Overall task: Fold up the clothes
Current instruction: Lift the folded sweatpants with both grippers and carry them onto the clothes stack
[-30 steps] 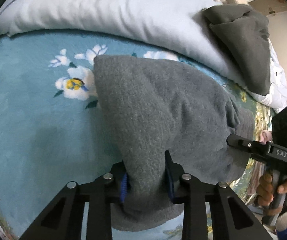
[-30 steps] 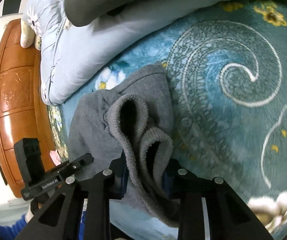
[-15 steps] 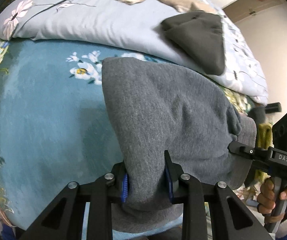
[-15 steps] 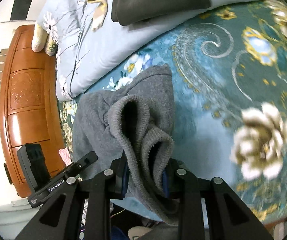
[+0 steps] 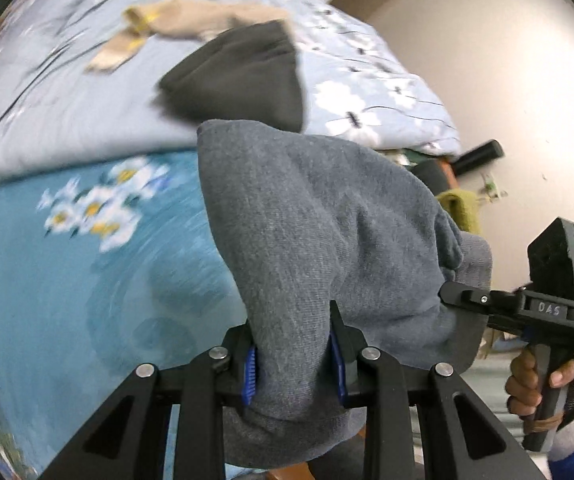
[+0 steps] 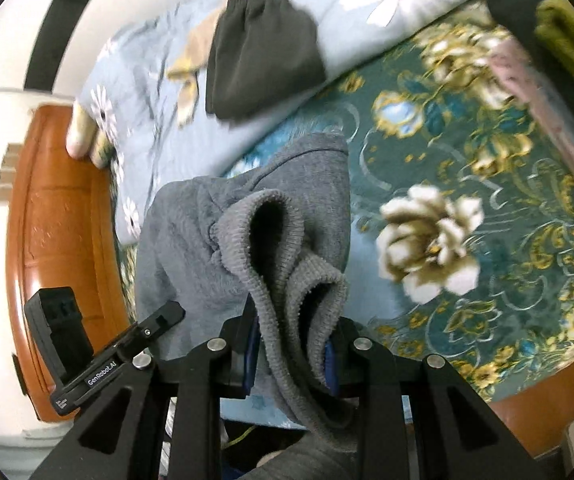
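Note:
A grey knit garment [image 5: 319,232] hangs between both grippers, lifted above the teal floral blanket [image 5: 67,280]. My left gripper [image 5: 293,352] is shut on one edge of it. My right gripper [image 6: 289,344] is shut on its ribbed cuff end [image 6: 287,256], which folds in loops over the jaws. The right gripper also shows in the left wrist view [image 5: 527,308], at the right, touching the garment. The left gripper shows in the right wrist view [image 6: 99,360] at the lower left.
A pale blue floral duvet [image 5: 67,92] lies behind, with a dark grey garment [image 5: 243,76] and a beige one [image 5: 175,28] on it. A wooden headboard [image 6: 59,240] stands left in the right wrist view. Olive cloth [image 6: 567,40] lies at the far right.
Both grippers have lifted the grey garment higher off the blanket and tilted upward. More of the duvet, wall and bed now shows. Both grips are unchanged.

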Action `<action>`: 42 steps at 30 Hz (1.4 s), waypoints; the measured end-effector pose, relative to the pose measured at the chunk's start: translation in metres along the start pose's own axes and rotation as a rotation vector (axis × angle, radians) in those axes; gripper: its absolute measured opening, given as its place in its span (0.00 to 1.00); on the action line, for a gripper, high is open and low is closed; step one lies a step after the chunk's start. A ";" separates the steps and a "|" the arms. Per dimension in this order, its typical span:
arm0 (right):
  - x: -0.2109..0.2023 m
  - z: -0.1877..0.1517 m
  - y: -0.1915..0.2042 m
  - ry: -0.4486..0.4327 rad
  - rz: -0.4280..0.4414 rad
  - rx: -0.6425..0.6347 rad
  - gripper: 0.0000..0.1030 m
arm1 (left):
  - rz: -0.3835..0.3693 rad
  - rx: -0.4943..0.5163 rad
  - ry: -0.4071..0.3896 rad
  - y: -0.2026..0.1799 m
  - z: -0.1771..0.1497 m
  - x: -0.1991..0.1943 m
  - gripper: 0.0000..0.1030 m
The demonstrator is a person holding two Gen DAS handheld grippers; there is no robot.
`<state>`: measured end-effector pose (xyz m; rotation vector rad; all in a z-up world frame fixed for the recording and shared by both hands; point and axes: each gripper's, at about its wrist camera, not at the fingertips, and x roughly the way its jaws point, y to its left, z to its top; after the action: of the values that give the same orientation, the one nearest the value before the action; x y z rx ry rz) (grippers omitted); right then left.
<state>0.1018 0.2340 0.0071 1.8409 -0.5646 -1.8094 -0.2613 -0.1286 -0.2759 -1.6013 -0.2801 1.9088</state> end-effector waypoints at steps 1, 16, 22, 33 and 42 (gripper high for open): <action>-0.012 0.001 -0.006 -0.027 0.008 0.008 0.27 | -0.009 0.012 -0.001 -0.009 0.008 0.007 0.29; -0.174 0.016 -0.155 -0.375 0.134 0.168 0.27 | -0.070 0.165 0.028 -0.276 0.040 0.111 0.29; -0.217 0.009 -0.231 -0.445 0.170 0.261 0.27 | -0.076 0.257 0.108 -0.408 0.024 0.123 0.29; -0.246 -0.036 -0.326 -0.604 0.222 0.512 0.27 | -0.008 0.492 0.309 -0.642 0.012 0.066 0.29; -0.242 -0.035 -0.362 -0.670 0.253 0.631 0.27 | -0.046 0.539 0.346 -0.708 0.043 0.089 0.25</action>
<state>0.1108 0.6702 -0.0215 1.3434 -1.6894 -2.2038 -0.0795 0.4866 0.0385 -1.4901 0.3161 1.4666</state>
